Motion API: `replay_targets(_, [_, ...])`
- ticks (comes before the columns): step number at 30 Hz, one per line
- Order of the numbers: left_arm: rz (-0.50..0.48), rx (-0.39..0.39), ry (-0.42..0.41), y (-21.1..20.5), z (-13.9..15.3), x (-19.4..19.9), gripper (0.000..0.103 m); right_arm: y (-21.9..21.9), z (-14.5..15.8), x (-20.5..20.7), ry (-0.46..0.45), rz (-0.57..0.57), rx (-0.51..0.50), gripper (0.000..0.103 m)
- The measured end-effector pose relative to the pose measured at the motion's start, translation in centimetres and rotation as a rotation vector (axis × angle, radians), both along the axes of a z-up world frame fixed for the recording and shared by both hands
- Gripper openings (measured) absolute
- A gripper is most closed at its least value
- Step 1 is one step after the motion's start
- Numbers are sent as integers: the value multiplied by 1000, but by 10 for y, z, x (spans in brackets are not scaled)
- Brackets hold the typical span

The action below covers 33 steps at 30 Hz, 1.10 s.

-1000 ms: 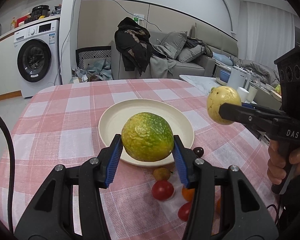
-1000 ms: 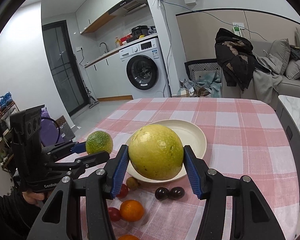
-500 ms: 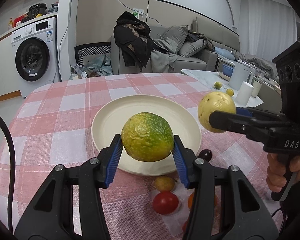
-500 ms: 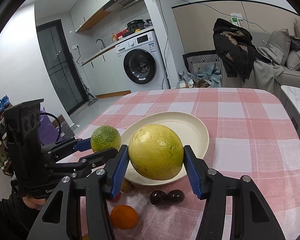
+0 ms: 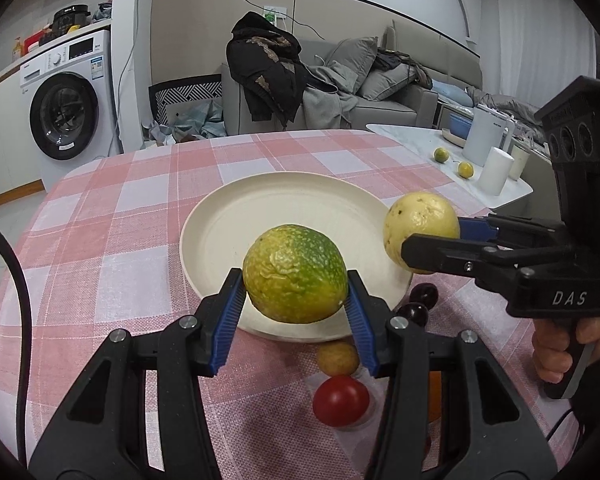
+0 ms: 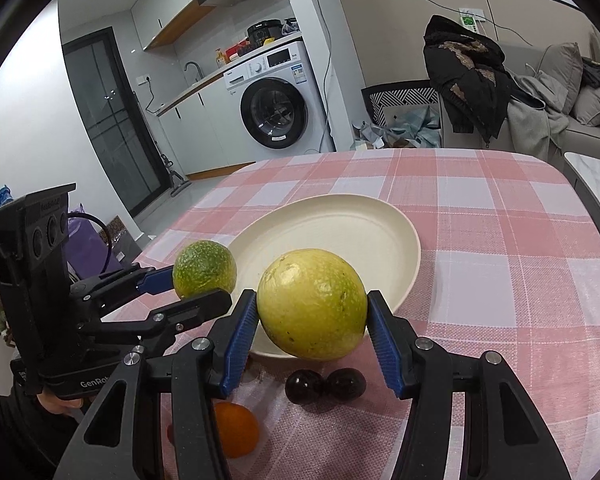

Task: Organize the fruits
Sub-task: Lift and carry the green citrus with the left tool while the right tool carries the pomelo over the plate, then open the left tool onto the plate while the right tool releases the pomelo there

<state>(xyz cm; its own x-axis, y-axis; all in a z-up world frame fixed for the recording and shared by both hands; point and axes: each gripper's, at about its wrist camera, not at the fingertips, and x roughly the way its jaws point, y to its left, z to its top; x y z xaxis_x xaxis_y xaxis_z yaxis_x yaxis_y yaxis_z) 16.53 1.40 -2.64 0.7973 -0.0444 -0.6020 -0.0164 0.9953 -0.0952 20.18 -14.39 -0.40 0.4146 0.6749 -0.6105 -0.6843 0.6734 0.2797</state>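
Both grippers lowered toward plate (image 5: 228, 216) — left gripper (image 5: 296, 312) clamps green-yellow fruit (image 5: 295, 273), right gripper (image 6: 312, 338) yellow fruit (image 6: 312, 304).

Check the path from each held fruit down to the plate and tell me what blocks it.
Nothing visible does. The green fruit in the left hand-held gripper and the yellow fruit in the right hand-held gripper hang near the rim of the bare plate.
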Motion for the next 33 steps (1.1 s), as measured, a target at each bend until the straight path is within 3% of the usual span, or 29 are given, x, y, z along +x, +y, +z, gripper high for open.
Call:
replay_targets(24, [20, -8, 38, 7, -8, 8, 47, 8, -11, 3, 16, 8, -27, 56])
replay_targets(33, [41, 6, 11, 10, -5, 0, 48, 6, -10, 3, 5, -1, -20, 56])
